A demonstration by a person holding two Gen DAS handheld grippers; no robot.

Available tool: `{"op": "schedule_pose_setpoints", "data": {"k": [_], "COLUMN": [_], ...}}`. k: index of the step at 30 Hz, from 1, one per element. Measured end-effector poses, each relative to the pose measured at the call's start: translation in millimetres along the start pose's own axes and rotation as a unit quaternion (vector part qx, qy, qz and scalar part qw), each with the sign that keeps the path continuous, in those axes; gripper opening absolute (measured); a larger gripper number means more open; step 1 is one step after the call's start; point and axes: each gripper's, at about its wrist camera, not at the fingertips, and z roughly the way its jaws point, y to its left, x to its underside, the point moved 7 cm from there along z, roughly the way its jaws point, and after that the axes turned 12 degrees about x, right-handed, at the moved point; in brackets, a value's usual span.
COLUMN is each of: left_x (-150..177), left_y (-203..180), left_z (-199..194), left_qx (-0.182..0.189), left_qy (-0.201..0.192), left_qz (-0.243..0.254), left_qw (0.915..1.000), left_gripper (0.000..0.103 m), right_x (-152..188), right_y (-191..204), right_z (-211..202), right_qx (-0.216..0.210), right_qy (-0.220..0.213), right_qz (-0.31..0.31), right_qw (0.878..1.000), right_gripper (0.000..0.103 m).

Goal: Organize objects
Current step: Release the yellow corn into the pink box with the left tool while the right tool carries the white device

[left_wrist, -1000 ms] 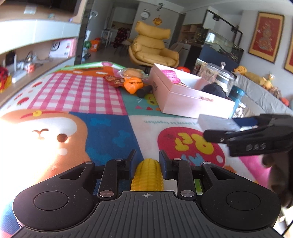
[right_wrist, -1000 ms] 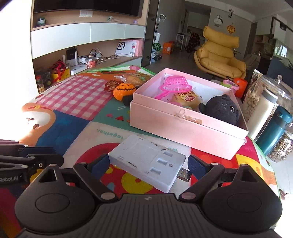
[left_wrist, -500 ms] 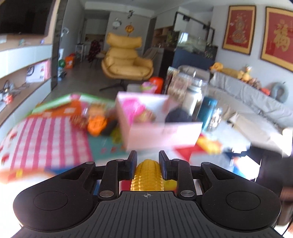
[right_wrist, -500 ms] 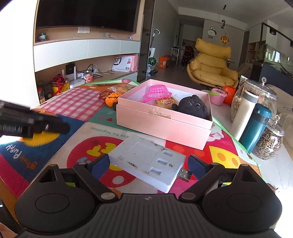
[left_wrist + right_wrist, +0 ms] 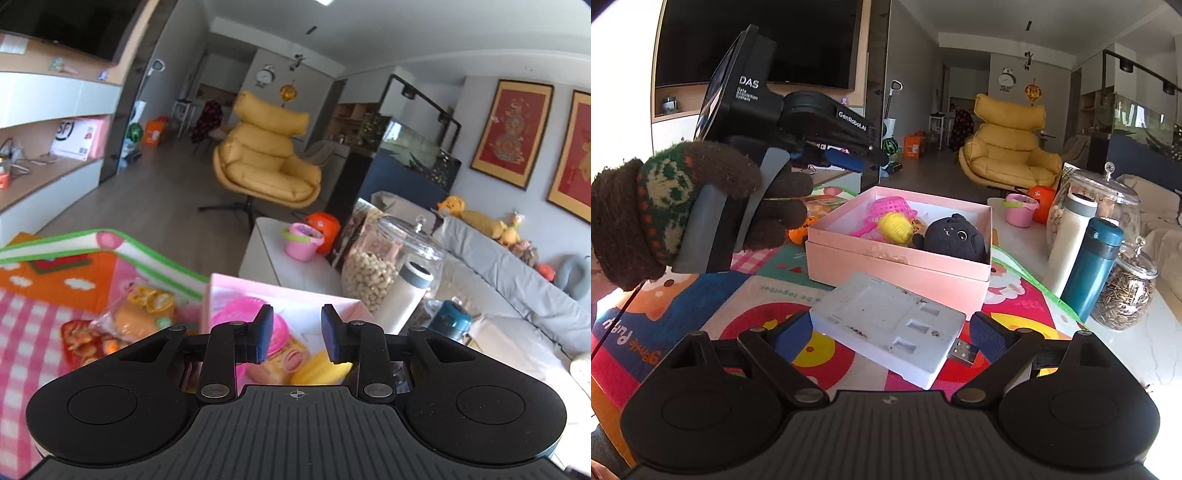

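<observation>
Bright daylight in both views. Right wrist view: blown-out white glare at the upper left corner and at the lower right, on the pale worktop (image 5: 1137,354). Play mat (image 5: 746,317) is sunlit, w/ a short shadow under the white plastic tray (image 5: 886,325). Left wrist view is soft (snack packets (image 5: 122,325) smeared, prob. motion blur). Strong fisheye bending toward all edges; TV (image 5: 798,40) is dark.

Walls: grey-white; two red framed pictures (image 5: 511,131) on the right, a clock (image 5: 265,75) at the far end.
Floor: dark wood (image 5: 155,199).
Seating: yellow armchair (image 5: 267,162) mid-room; grey sofa (image 5: 517,273) along the right wall.
Left wall: dark TV (image 5: 768,40) above white shelves (image 5: 44,99).
Far right: fish tank (image 5: 417,146) on a dark blue cabinet.
Light: bright daylight, glare at the left edge.
</observation>
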Motion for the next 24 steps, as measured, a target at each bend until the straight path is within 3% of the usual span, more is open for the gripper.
{"op": "schedule_pose_setpoints", "data": {"k": [3,5,6,7,10,12,14,17,21,24], "left_x": [14.0,27.2,34.2,42.0,59.8,67.9,73.7,81.9,92.7,99.6], "left_y": [7.3,9.9,11.1,11.4,15.4,18.4,20.9,25.5,26.5,18.6], "left_z": [-27.0,-45.9,-55.4,-62.9,-77.4,-86.2,-96.0,-108.5,-115.4,-119.1], "left_qx": [0.002,0.007,0.008,0.007,0.005,0.001,-0.001,0.011,0.016,0.018], "left_qy": [-0.001,0.005,0.01,0.016,0.036,0.044,0.048,0.051,0.06,0.069], "left_qz": [0.005,0.009,0.013,0.015,0.014,0.017,0.021,0.004,-0.032,-0.028], "left_qw": [1.0,0.9999,0.9998,0.9997,0.9992,0.9989,0.9986,0.9986,0.9975,0.9971], "left_gripper": [0.031,0.031,0.031,0.031,0.031,0.031,0.031,0.031,0.031,0.031], "right_x": [-17.4,-44.4,-61.6,-78.3,-132.7,-156.9,-165.4,-149.9,-84.8,-26.8], "right_y": [-4.2,-9.5,-12.1,-14.1,-23.5,-28.7,-32.4,-32.9,-22.3,-11.0], "right_z": [5.0,10.1,14.7,21.4,54.4,80.7,96.6,94.2,77.7,60.9], "right_qx": [0.006,0.02,0.026,0.029,0.062,0.077,0.05,0.038,0.02,0.001], "right_qy": [-0.012,-0.045,-0.062,-0.069,-0.089,-0.076,-0.043,-0.021,0.045,0.109], "right_qz": [-0.009,-0.017,-0.023,-0.027,-0.021,-0.017,0.0,0.002,-0.022,-0.02], "right_qw": [1.0,0.999,0.997,0.997,0.994,0.994,0.998,0.999,0.999,0.994], "right_gripper": [0.092,0.091,0.085,0.071,0.069,0.069,0.073,0.088,0.089,0.089]}}
